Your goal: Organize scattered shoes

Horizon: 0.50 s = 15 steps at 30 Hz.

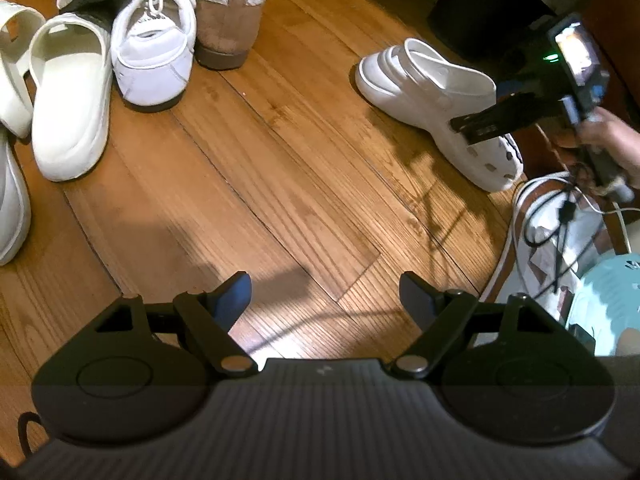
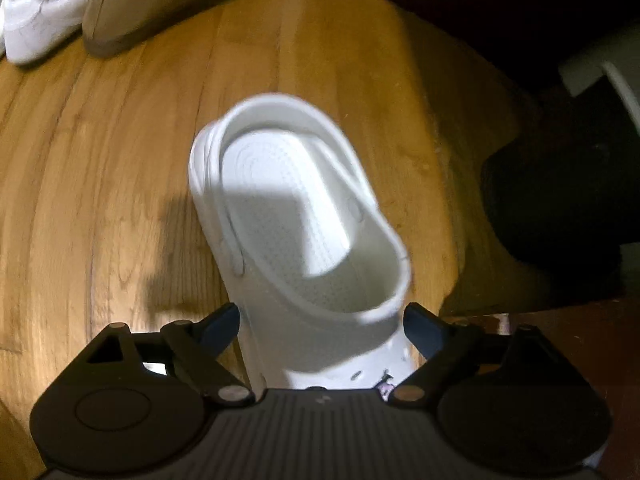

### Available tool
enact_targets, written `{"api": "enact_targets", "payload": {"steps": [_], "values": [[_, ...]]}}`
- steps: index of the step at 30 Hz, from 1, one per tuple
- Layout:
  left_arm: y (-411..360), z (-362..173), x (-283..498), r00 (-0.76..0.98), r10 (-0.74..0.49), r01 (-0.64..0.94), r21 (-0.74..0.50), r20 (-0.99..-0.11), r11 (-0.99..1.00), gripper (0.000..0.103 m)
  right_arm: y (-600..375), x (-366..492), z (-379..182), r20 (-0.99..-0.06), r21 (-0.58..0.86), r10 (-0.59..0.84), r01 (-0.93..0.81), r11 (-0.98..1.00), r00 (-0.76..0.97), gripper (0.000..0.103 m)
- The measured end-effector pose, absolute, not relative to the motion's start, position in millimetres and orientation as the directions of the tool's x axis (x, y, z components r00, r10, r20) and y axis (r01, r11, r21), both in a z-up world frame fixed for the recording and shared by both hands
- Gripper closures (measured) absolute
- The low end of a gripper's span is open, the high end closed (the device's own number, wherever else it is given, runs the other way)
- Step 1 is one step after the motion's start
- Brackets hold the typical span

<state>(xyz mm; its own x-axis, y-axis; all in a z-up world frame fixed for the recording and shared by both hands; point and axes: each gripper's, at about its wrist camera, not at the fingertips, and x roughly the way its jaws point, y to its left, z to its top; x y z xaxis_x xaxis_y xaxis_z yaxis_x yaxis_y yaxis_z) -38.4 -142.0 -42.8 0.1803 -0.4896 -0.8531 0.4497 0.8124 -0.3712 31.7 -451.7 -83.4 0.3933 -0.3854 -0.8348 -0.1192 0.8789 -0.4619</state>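
A white clog [image 2: 304,224] lies on the wooden floor [image 2: 100,200], heel away from me. My right gripper [image 2: 320,324] is open, its jaws on either side of the clog's toe end, not closed on it. In the left wrist view the same clog [image 1: 424,92] lies at the right with the right gripper [image 1: 476,124] at its toe. My left gripper [image 1: 324,296] is open and empty above bare floor. A white slide [image 1: 70,92], a white sneaker [image 1: 154,48] and a tan fleece-lined boot [image 1: 230,20] sit in a cluster at upper left.
More white shoes [image 1: 12,80] lie at the far left edge. A dark bin [image 1: 488,4] stands at upper right. Cables and a light blue object [image 1: 608,300] lie at the right. The tan boot [image 2: 160,12] and white sneaker [image 2: 36,20] show far behind the clog.
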Motion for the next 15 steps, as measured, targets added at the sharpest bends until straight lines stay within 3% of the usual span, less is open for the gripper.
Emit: {"api": "enact_targets", "payload": {"steps": [3, 6, 7, 9, 11, 13, 15], "values": [[-122, -38, -33, 0.259, -0.465, 0.408, -0.341, -0.846, 0.847, 0.022, -425, 7, -38, -0.784, -0.401, -0.326, -0.031, 0.915, 0.529, 0.011], [-94, -32, -23, 0.354, -0.403, 0.341, -0.284, -0.844, 0.896, 0.022, -394, -9, -16, -0.77, -0.173, -0.097, -0.06, 0.983, 0.631, 0.015], [-79, -30, -16, 0.403, -0.348, 0.298, -0.239, -0.847, 0.924, 0.022, -379, -10, -19, -0.771, -0.088, -0.008, -0.094, 0.992, 0.636, 0.022], [-54, -28, -5, 0.466, -0.241, 0.227, -0.149, -0.851, 0.963, 0.022, -343, -2, -29, -0.777, 0.014, 0.12, -0.174, 0.985, 0.618, 0.052], [-31, -28, 7, 0.513, -0.141, 0.165, -0.064, -0.847, 0.984, 0.022, -309, 9, -39, -0.783, 0.067, 0.206, -0.25, 0.966, 0.586, 0.073], [-10, -28, 20, 0.548, -0.054, 0.117, 0.013, -0.835, 0.993, 0.022, -263, 19, -46, -0.788, 0.111, 0.286, -0.331, 0.937, 0.545, 0.078], [5, -27, 29, 0.582, -0.002, 0.102, 0.07, -0.813, 0.992, 0.03, -229, 25, -46, -0.781, 0.153, 0.342, -0.371, 0.916, 0.522, 0.078]]}}
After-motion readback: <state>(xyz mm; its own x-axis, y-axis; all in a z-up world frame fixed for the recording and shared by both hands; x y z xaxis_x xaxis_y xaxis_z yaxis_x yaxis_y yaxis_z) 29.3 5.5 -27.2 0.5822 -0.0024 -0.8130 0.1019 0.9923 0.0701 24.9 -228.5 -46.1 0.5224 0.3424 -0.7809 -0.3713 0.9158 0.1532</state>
